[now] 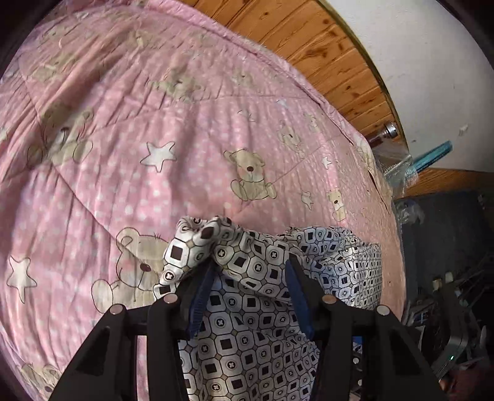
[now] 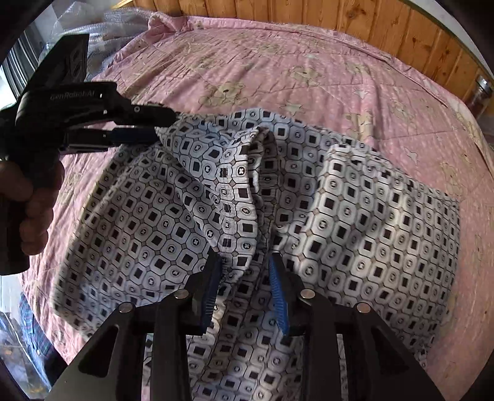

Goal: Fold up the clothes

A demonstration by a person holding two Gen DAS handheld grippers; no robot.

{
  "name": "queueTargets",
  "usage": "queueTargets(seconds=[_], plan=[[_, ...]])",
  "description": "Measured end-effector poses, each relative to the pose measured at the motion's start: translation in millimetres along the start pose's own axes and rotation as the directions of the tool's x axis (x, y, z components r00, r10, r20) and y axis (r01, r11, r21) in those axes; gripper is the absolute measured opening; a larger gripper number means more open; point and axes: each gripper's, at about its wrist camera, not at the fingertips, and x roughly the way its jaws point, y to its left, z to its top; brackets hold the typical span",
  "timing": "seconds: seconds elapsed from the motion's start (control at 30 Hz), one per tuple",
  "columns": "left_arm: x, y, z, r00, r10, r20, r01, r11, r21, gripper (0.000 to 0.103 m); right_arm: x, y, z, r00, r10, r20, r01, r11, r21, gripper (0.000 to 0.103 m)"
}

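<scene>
— Pink teddy-bear quilt covers the bed, wood panelling behind. And on it?

— A black-and-white geometric-print garment lies rumpled across the quilt. The left gripper, held in a hand, pinches its raised edge; the right gripper has its jaws spread around a fold.
</scene>
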Motion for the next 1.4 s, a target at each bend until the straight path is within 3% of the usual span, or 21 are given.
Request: queueTargets(seconds=[0.07,0.13,0.2,0.33,0.4,0.47,0.5,0.6,0.7,0.73,0.77,0.83,0.97,1.07,1.13,1.2,1.27,1.3,1.37,1.4], plan=[[-16.6,-3.5,-8.8,1.0,-0.024,0.0,0.024,0.999,-0.024,0.049,-34.2,0.7,-7.5,0.995,0.067,0.076,-0.069,0.997,0.036,0.031],[-41.7,-12.0,-34.8,0.998,-0.061,0.01,0.061,0.998,0.002,0.049,-46.1,8.9,-23.3,0.991,0.114,0.072,-0.115,0.993,0.019,0.031],[-59.7,-18.3,-67.2,0.995,-0.098,-0.008,0.098,0.995,0.026,0.05,-26.0,14.0,-46.0,0.995,0.101,-0.002,-0.101,0.995,0.012,0.03],[-39.4,-6.3,-111.6,0.994,-0.05,-0.097,0.05,0.999,-0.007,0.048,-5.9,11.9,-70.1,0.998,0.047,-0.031,-0.046,0.998,0.043,0.038],[-41.3,-5.7,-110.5,0.993,-0.047,-0.104,0.042,0.998,-0.051,0.049,-28.1,-8.1,-69.7,0.996,0.089,0.03,-0.092,0.987,0.13,0.04],[-42.4,-17.8,-102.0,0.992,-0.009,-0.123,0.002,0.998,-0.056,0.05,-55.1,-43.2,-74.7,0.993,0.027,0.112,-0.053,0.972,0.229,0.057],[-47.0,-29.1,-99.4,0.993,0.004,-0.118,-0.007,1.0,-0.028,0.051,-65.3,-64.5,-80.9,0.99,-0.023,0.138,-0.018,0.958,0.287,0.059],[-48.3,-73.0,-91.8,0.991,0.0,-0.136,0.008,0.998,0.056,0.058,-70.4,-133.7,-109.9,0.983,-0.162,0.089,0.102,0.878,0.467,0.063],[-24.1,-129.9,-80.4,0.976,-0.039,-0.216,0.061,0.993,0.096,0.061,-58.5,-186.6,-139.1,0.991,-0.132,0.01,0.104,0.822,0.56,0.062],[-13.2,-150.7,-79.8,0.967,-0.055,-0.247,0.086,0.989,0.117,0.063,-53.4,-188.1,-142.5,0.996,-0.091,0.004,0.074,0.839,0.539,0.059],[2.6,-174.3,-76.0,0.957,-0.067,-0.281,0.111,0.983,0.144,0.066,-48.1,-188.6,-145.4,0.999,-0.048,-0.003,0.043,0.856,0.516,0.037],[37.5,-216.7,-72.4,0.931,-0.042,-0.364,0.119,0.974,0.192,0.067,-55.6,-171.9,-143.0,0.996,-0.083,0.031,0.062,0.902,0.428,0.008],[101.8,-279.4,-73.5,0.872,0.088,-0.481,0.07,0.951,0.301,0.067,-100.3,-122.7,-130.3,0.949,-0.271,0.162,0.225,0.94,0.254,0.004],[129.0,-310.2,-75.4,0.83,0.184,-0.527,0.038,0.923,0.382,0.067,-120.8,-79.9,-123.9,0.898,-0.335,0.283,0.322,0.942,0.093,0.003],[139.5,-317.9,-78.3,0.792,0.267,-0.549,-0.003,0.901,0.434,0.067,-126.3,-56.2,-122.5,0.884,-0.315,0.344,0.336,0.942,0.001,0.003],[146.9,-317.8,-81.9,0.748,0.333,-0.574,-0.039,0.886,0.463,0.067,-128.5,-41.9,-121.3,0.885,-0.272,0.378,0.313,0.949,-0.051,0.003],[146.8,-312.3,-86.6,0.721,0.399,-0.567,-0.071,0.856,0.512,0.067,-128.3,-34.0,-116.8,0.886,-0.232,0.4,0.284,0.956,-0.074,0.003],[141.7,-311.3,-87.4,0.731,0.407,-0.549,-0.064,0.841,0.538,0.065,-129.0,-31.9,-115.0,0.89,-0.214,0.404,0.267,0.96,-0.079,0.003],[131.1,-309.4,-88.6,0.751,0.418,-0.512,-0.05,0.809,0.586,0.023,-137.1,-28.9,-109.2,0.89,-0.175,0.421,0.23,0.969,-0.085,0.003],[120.0,-306.5,-84.5,0.773,0.399,-0.492,-0.043,0.808,0.588,0.017,-141.2,-27.4,-106.2,0.89,-0.155,0.429,0.212,0.973,-0.087,0.003]])
